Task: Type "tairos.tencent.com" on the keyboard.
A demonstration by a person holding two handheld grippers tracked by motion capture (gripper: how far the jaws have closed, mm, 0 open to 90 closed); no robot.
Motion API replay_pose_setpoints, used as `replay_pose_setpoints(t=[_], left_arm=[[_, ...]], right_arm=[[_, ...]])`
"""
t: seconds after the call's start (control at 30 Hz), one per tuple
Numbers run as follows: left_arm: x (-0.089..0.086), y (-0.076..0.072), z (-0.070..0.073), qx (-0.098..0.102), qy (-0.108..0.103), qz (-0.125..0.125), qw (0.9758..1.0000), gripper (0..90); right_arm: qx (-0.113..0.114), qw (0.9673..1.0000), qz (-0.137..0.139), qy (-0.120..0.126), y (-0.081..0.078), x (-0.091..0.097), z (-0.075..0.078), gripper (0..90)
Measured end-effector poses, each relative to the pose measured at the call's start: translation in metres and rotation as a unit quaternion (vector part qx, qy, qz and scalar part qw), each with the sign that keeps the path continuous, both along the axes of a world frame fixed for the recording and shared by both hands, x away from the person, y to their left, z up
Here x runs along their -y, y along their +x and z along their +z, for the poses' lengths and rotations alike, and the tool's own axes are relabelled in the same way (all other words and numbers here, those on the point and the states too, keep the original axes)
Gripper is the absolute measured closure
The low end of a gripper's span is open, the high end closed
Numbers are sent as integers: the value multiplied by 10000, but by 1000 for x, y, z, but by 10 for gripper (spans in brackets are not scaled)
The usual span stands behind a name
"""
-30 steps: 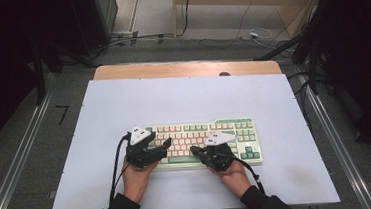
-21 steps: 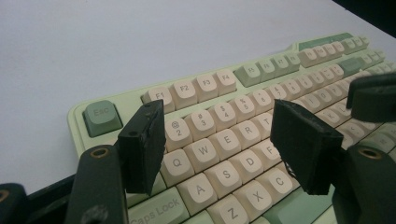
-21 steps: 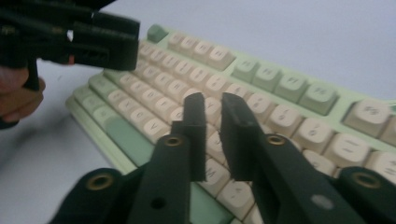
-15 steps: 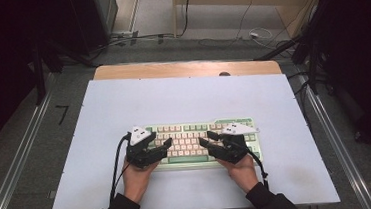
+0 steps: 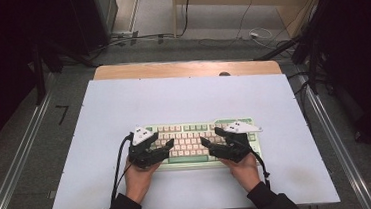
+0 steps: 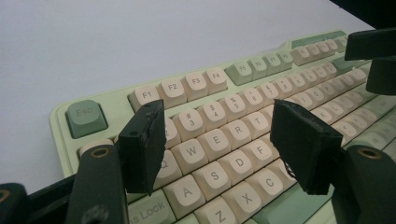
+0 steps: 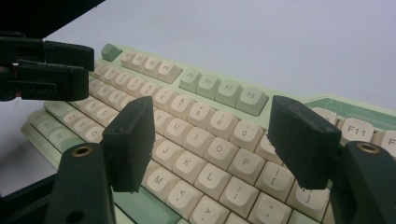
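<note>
Keyboard [image 5: 196,142], pale green case with cream keycaps and green accent keys, lies flat near the front middle of the white bench [image 5: 183,97] in the high view, left gripper [image 5: 161,149] and right gripper [image 5: 212,146] over its two ends. In the left gripper view, spread fingers [image 6: 142,144] hover empty above the W-E-R letter rows. In the right gripper view, fingers [image 7: 130,142] have just been opening, nothing between them, above the J-K-L keys.

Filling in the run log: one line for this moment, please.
left gripper: open, over keyboard left half | right gripper: jaws just opened, nothing between, over right half | keyboard: flat on table
</note>
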State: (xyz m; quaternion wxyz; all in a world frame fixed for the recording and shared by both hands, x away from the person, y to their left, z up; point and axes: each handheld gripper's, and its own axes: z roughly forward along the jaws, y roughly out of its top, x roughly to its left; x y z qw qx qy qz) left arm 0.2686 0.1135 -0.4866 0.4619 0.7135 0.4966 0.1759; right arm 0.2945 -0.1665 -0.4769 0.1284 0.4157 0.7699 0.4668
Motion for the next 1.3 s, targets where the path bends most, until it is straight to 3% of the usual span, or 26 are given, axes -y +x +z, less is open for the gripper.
replay_pose_setpoints(t=[0.2, 0.33, 0.47, 0.73, 1.03, 1.3], left_arm=[[2, 1, 0, -9, -9, -31, 10000, 385], [2, 1, 0, 8, -79, -70, 9999, 449], [2, 1, 2, 43, -270, -115, 9996, 606], [6, 3, 4, -9, -262, -263, 9993, 892], [17, 13, 0, -260, -125, -471, 9985, 900], [22, 19, -3, -387, -86, -505, 9979, 900]], right_arm=[[-1, 10000, 23, -22, 0, 0, 0, 302], [-16, 10000, 19, -26, 0, -1, -1, 302], [-10, 10000, 24, -33, 0, -1, 0, 303], [-27, 10000, 20, -51, 0, -1, 0, 305], [-28, 10000, 20, -33, 0, 0, 0, 306], [-37, 10000, 19, -16, 0, 1, 0, 306]])
